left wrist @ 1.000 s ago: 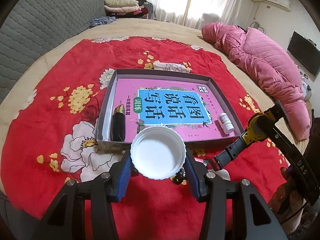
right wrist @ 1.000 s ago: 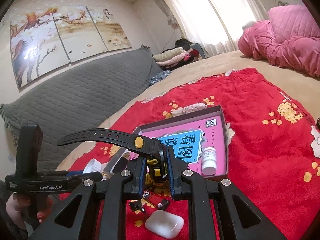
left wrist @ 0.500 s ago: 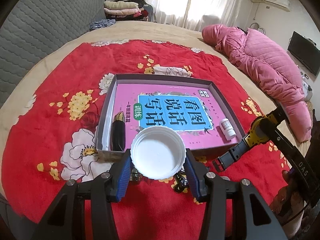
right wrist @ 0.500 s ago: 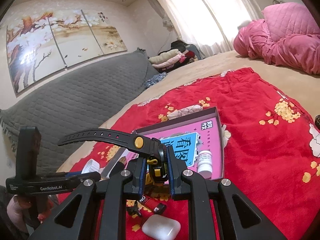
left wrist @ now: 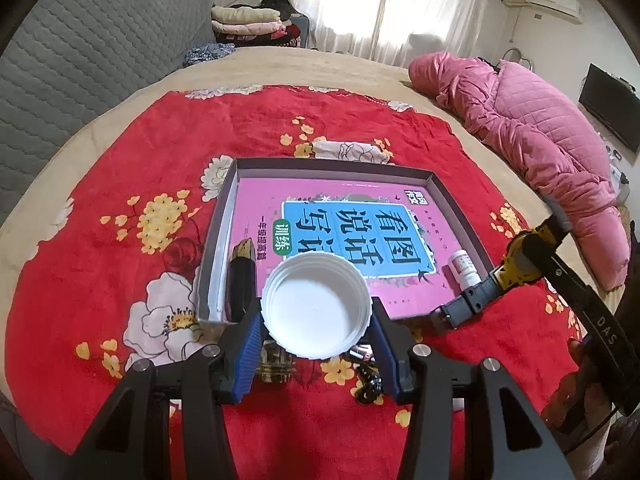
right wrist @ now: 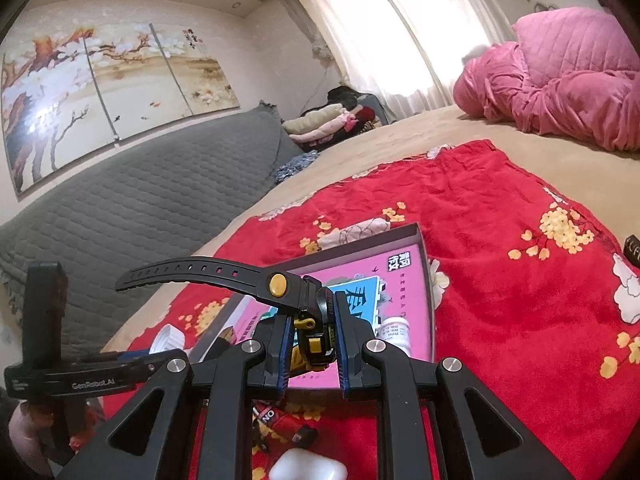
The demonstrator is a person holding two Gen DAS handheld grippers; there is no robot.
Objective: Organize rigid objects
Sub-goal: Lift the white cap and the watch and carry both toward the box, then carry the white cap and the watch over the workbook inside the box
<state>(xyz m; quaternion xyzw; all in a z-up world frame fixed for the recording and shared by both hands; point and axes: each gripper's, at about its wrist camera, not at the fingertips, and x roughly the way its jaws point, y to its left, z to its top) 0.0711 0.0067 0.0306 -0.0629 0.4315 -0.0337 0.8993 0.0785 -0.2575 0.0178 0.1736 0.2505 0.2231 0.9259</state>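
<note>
A: Red bedspread (left wrist: 120,168) slid lower in view; the box (left wrist: 224,216) drew nearer both hands.

B: Left gripper (left wrist: 316,344) pinched the white lid (left wrist: 316,312) just short of its edge; right gripper (right wrist: 312,344), pressed together, clamped the watch (right wrist: 280,286). Both looked ready for dropping in.

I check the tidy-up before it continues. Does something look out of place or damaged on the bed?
No damage shows. Several things are not yet in the tray: a white case and small dark items lie loose on the red blanket before it.
</note>
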